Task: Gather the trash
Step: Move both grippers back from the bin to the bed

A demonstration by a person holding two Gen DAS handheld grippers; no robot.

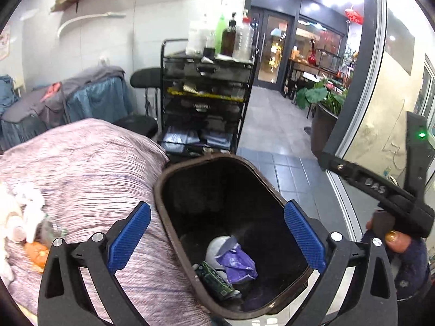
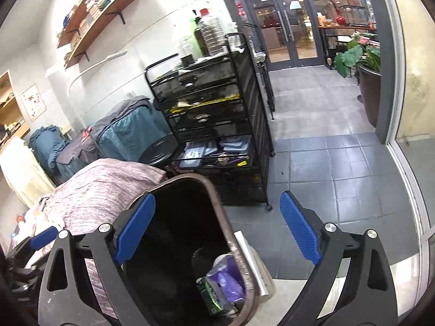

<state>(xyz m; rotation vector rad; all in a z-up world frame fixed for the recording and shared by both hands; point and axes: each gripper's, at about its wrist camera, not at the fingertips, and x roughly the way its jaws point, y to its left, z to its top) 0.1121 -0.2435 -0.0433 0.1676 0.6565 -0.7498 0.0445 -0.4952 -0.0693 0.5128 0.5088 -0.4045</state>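
A dark brown trash bin stands beside a bed with a pink-grey striped cover. Inside lie a purple wrapper, a green packet and a white cup. My left gripper hangs open and empty over the bin mouth. My right gripper is open and empty above the bin's right rim; the purple wrapper and green packet show below it. On the bed's left lie white tissues, an orange scrap and a clear wrapper.
A black mesh drawer cart with bottles on top stands behind the bin. A black stool and blue-grey covered bins stand by the wall. Grey tile floor runs right to a glass door. A potted plant stands there.
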